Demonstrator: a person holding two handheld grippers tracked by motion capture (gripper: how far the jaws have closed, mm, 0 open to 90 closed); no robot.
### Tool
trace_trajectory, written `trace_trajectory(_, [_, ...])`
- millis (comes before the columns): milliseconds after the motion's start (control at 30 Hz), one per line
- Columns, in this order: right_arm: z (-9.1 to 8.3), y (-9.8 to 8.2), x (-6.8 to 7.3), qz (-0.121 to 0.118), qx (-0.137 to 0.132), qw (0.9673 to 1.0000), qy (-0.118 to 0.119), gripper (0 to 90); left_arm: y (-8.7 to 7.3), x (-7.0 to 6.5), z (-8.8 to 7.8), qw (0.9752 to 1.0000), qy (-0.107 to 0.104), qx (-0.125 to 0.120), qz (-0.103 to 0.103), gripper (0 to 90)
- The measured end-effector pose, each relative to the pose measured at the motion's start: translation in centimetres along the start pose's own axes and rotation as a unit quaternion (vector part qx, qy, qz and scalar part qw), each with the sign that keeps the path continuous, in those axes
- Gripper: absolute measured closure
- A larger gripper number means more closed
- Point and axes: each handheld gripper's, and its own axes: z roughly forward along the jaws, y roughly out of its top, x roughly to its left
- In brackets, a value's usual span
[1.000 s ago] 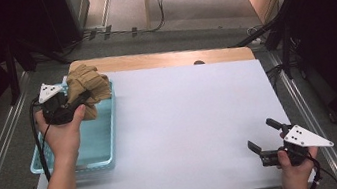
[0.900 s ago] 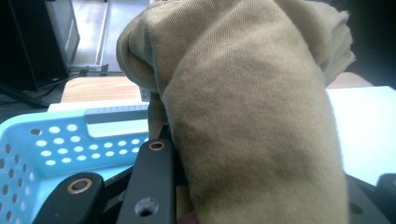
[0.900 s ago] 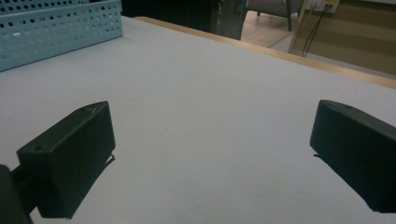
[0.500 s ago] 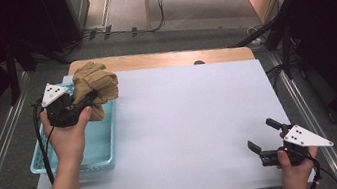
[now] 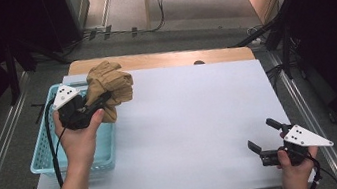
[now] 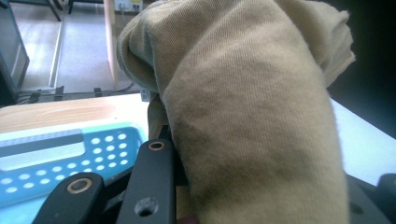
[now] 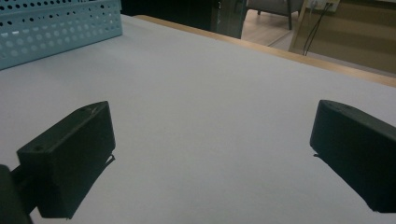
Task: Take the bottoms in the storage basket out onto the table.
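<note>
A bunched tan cloth (image 5: 109,85) hangs in the air over the right rim of a light blue perforated basket (image 5: 45,161) at the table's left. My left gripper (image 5: 99,101) is shut on the cloth, which drapes over its jaws and looms large as tan fabric (image 6: 252,107) in the left gripper view. Near the table's front right corner my right gripper (image 5: 259,136) is held low over the white surface, jaws wide apart and nothing between them. Its fingers (image 7: 70,154) frame bare white tabletop in the right gripper view.
The white sheet (image 5: 195,120) covers most of a wooden table whose far edge (image 5: 161,59) shows as a bare strip. The basket wall (image 7: 56,28) shows far off in the right gripper view. Cables and metal rails run on the floor beyond and beside the table.
My left gripper has lifted the tan cloth out of the basket and carried it to the right, over the basket's right rim. The right gripper has stayed still.
</note>
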Motion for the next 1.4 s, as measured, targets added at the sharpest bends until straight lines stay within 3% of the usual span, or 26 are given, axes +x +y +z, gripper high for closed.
trace_trajectory(967, [0.2, 0.0, 0.1, -0.001, 0.003, 1.0, 0.008, 0.0, -0.9, -4.1, 2.3, 0.9987, -0.047, 0.007, 0.018, 65.8])
trace_trajectory(1033, [0.2, 0.0, 0.1, -0.001, 0.003, 1.0, 0.008, 0.0, -1.0, -4.4, 2.4, 0.9985, -0.046, 0.01, 0.027, 65.8])
trace_trajectory(1400, [0.2, 0.0, 0.1, -0.003, 0.004, 0.9999, 0.011, 0.0, -2.0, -5.9, 3.4, 0.9972, -0.065, 0.023, 0.03, 65.7])
